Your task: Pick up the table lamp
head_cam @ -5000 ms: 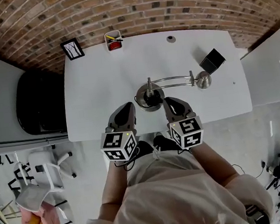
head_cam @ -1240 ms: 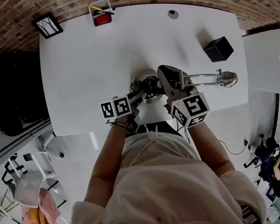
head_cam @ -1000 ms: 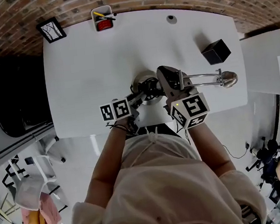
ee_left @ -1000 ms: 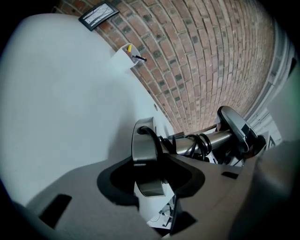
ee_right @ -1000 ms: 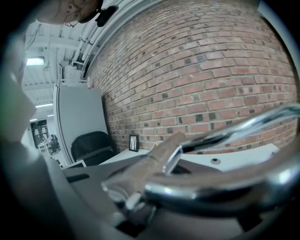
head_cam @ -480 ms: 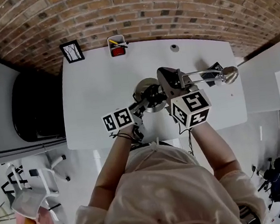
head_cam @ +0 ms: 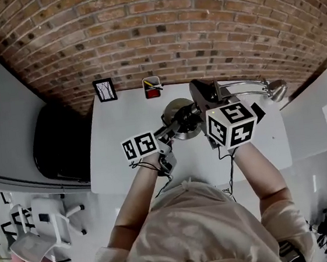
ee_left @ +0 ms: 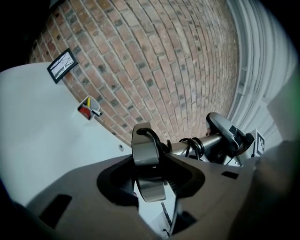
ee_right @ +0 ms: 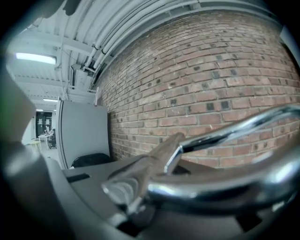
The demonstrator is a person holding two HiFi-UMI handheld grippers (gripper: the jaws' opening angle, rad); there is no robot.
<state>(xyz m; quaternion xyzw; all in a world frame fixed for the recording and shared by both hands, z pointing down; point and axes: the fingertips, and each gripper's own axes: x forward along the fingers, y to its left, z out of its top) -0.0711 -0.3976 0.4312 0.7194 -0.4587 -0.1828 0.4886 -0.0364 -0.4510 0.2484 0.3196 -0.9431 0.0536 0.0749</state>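
The table lamp hangs above the white table [head_cam: 119, 124], held by both grippers. Its round metal base [head_cam: 180, 119] stands on edge, with its chrome arm [head_cam: 242, 87] running right to the lamp head [head_cam: 277, 89]. My left gripper [head_cam: 172, 130] is shut on the rim of the base [ee_left: 146, 159], which sits edge-on between its jaws [ee_left: 150, 174]. My right gripper [head_cam: 205, 97] is shut on the chrome arm [ee_right: 225, 136] near the stem, and the rods cross its jaws [ee_right: 154, 187]. The black cord loops round the stem [ee_left: 194, 145].
A small picture frame [head_cam: 105, 89] and a pen cup [head_cam: 153, 87] stand at the table's far edge against the brick wall [head_cam: 158, 28]. A black box [head_cam: 259, 112] peeks out behind the right cube. A black seat [head_cam: 59, 145] lies left of the table and a white chair [head_cam: 37, 230] stands at the lower left.
Both grippers have risen together with the lamp, whose base has left the table. The head view has tipped up, so the brick wall fills more of it.
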